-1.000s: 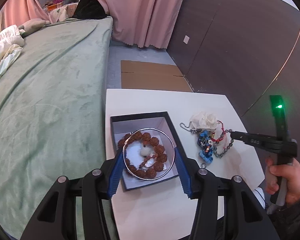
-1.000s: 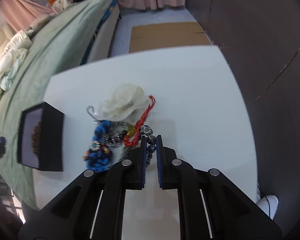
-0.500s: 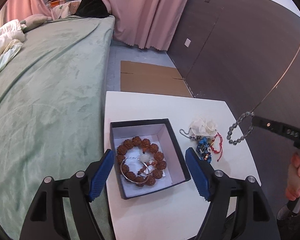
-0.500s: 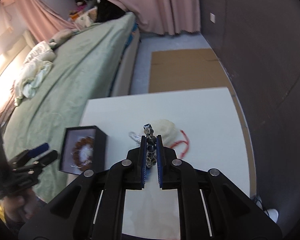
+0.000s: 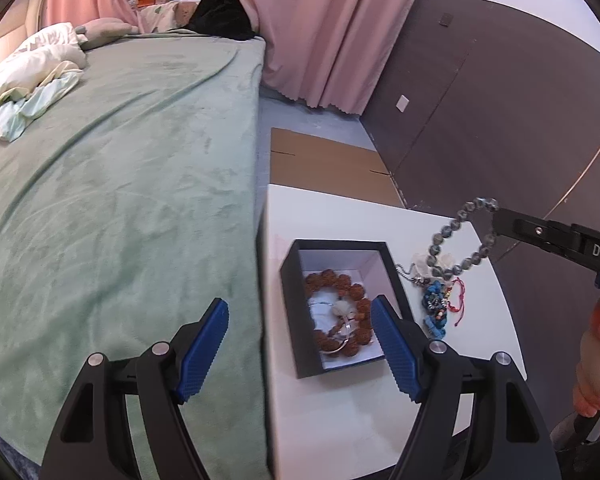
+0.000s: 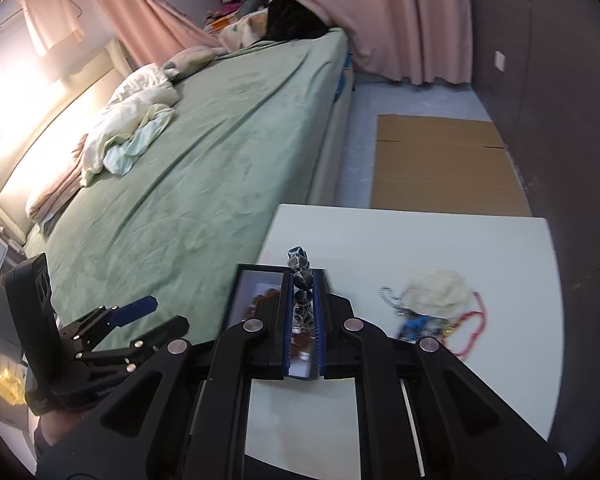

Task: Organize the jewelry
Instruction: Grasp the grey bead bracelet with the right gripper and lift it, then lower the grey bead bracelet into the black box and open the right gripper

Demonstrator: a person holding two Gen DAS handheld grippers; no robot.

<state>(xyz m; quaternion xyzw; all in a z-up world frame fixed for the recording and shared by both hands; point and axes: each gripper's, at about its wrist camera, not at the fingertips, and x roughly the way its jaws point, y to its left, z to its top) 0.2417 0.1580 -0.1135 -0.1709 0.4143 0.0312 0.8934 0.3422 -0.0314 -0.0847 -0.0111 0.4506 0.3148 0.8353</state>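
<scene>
A black jewelry box [image 5: 300, 304] sits on the white table [image 5: 340, 408] and holds a brown bead bracelet [image 5: 356, 294] and a silver bangle [image 5: 342, 340]. My left gripper [image 5: 300, 344] is open and empty, raised in front of the box. My right gripper [image 6: 301, 284] is shut on a grey bead bracelet [image 5: 466, 236], held in the air to the right of the box; it also shows in the right wrist view [image 6: 300, 276]. A pile of jewelry [image 5: 438, 300] lies right of the box, seen also in the right wrist view [image 6: 432, 308].
A green-covered bed [image 5: 112, 184] runs along the table's left edge. Flat cardboard [image 5: 328, 164] lies on the floor beyond the table. A dark wall panel [image 5: 480, 120] stands at right. Pink curtains [image 5: 320, 28] hang at the back.
My left gripper let go of the silver bangle into the box, opened and drew back. My right gripper lifted the grey bead bracelet off the pile and carried it left toward the box.
</scene>
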